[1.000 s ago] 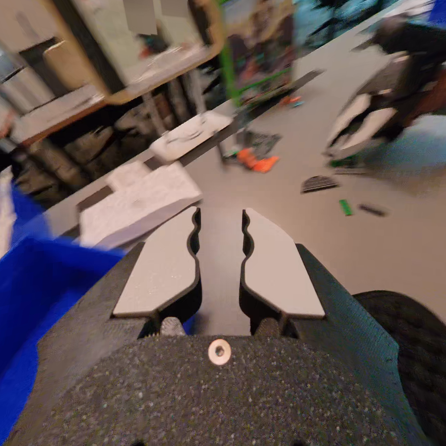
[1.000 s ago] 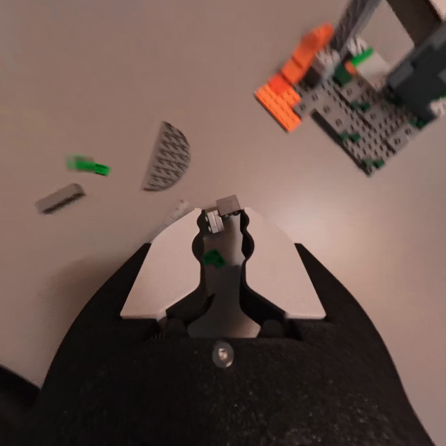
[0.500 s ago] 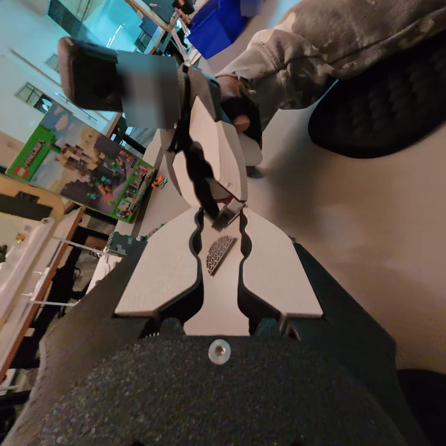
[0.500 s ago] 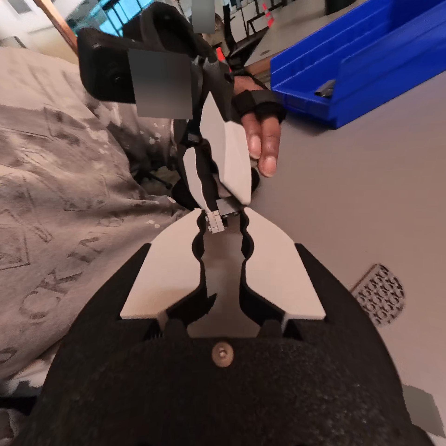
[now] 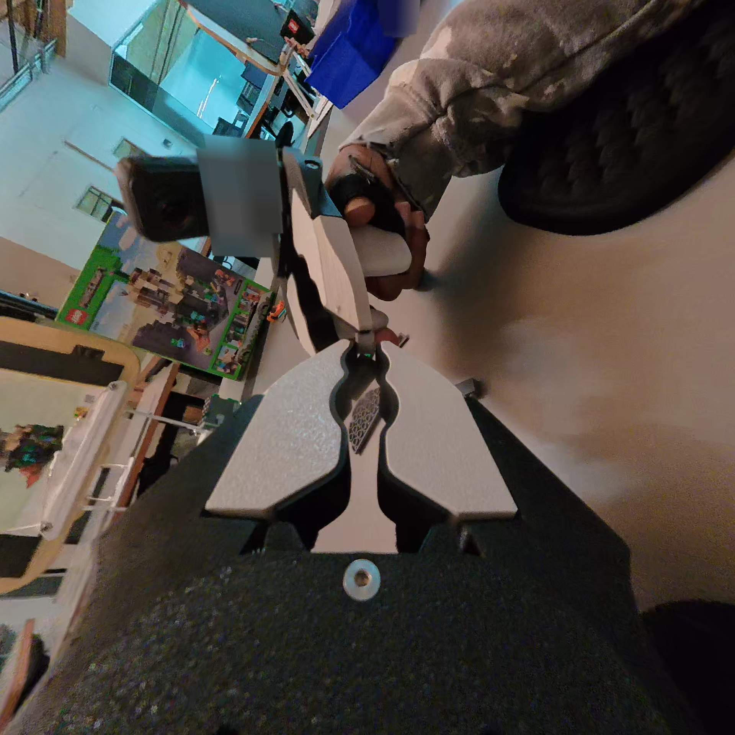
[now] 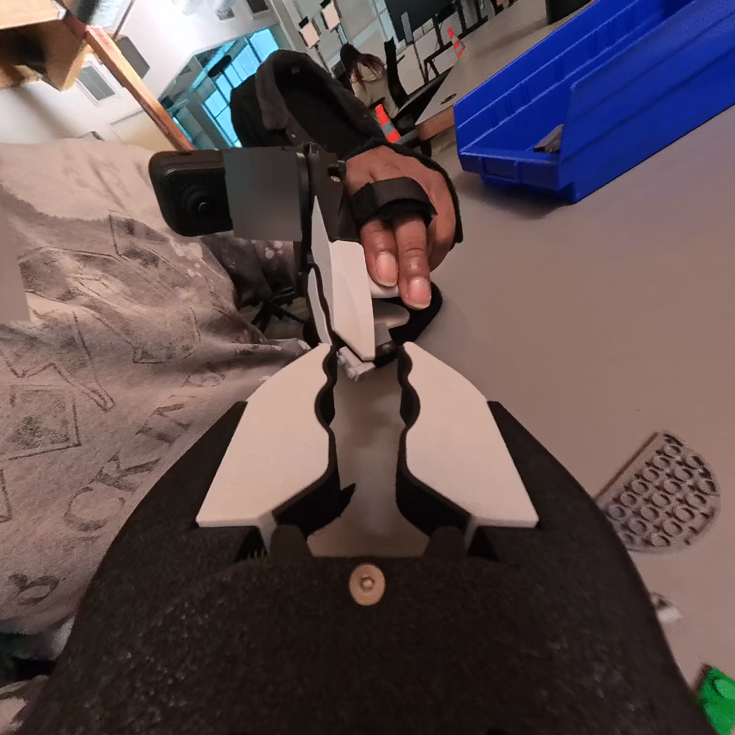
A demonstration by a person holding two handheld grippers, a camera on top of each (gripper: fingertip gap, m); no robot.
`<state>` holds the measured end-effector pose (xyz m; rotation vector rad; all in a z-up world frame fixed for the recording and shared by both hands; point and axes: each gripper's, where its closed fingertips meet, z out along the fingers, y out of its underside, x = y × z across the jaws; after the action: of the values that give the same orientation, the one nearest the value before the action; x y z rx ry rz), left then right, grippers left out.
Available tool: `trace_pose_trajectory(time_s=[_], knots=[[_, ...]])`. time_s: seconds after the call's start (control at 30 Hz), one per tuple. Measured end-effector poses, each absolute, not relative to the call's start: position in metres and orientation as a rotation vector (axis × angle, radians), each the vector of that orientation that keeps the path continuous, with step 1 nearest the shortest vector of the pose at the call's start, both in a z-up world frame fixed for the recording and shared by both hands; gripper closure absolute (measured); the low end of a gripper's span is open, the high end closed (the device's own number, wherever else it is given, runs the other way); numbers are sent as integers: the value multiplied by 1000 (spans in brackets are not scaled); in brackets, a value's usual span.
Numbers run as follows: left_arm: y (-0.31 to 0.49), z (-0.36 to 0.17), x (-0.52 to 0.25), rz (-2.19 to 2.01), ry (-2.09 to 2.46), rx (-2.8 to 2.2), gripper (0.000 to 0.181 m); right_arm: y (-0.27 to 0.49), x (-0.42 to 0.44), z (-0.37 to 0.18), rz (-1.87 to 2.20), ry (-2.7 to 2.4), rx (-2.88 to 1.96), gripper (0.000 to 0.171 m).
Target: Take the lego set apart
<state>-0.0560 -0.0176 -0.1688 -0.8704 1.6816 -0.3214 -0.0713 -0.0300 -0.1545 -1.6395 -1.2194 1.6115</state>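
Observation:
A small grey lego piece with a green bit on it sits between the tips of both grippers, above the grey table. My left gripper is shut on it from one side. My right gripper meets it head-on, and its jaws stand at the width they had while carrying the piece. In the right wrist view the piece is partly hidden by the left gripper's fingers. The right gripper's fingers show edge-on in the left wrist view. A half-round grey studded plate lies loose on the table, also below my left jaws.
A blue bin stands at the table's far side. A green piece and a small grey brick lie loose on the table. The lego box stands at the far left. The person's grey shirt fills the left. My left tips are roughly 9 cm from the small grey brick.
The right gripper brought the small grey piece up from over the table to face the left one. The left gripper moved in and narrowed its jaws onto the piece.

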Motion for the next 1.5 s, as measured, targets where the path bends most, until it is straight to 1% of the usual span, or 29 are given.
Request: trace_pose_trajectory(time_s=[0.1, 0.2, 0.3, 0.47, 0.6, 0.73, 0.83, 1.0, 1.13, 1.17, 1.3, 1.4, 1.5], knots=[[-3, -166, -67, -326, 1623, -959, 172, -12, -60, -149, 1524, -1140, -1649, 134], [22, -159, -93, -304, 1514, -1113, 172, 23, -31, -157, 1164, -1079, -1770, 133], [46, -153, -126, -289, 1392, -1257, 172, 38, -7, -156, 995, -1035, -1826, 134], [88, -129, -200, -62, 1172, -1415, 173, 56, 31, -201, 591, -1101, -2069, 133], [121, -112, -278, 81, 955, -1609, 172, 53, 33, -235, 433, -1217, -2220, 130], [146, -122, -350, 201, 771, -1831, 172, 50, 25, -261, 297, -1316, -2332, 122], [153, -149, -382, 200, 712, -2019, 172, 54, 20, -271, 232, -1325, -2374, 124], [157, -195, -397, 197, 713, -2202, 172, 61, 14, -273, 235, -1301, -2385, 149], [157, -213, -396, 161, 712, -2265, 172, 62, 13, -274, 278, -1291, -2389, 150], [158, -212, -397, 173, 701, -2259, 167, 62, 12, -274, 288, -1292, -2384, 150], [161, -191, -392, 141, 659, -2172, 146, 62, 14, -273, 332, -1287, -2363, 150], [156, -154, -373, 123, 697, -1992, 145, 59, 12, -260, 396, -1284, -2296, 150], [133, -115, -322, -12, 823, -1782, 151, 59, 7, -240, 500, -1243, -2196, 150]])
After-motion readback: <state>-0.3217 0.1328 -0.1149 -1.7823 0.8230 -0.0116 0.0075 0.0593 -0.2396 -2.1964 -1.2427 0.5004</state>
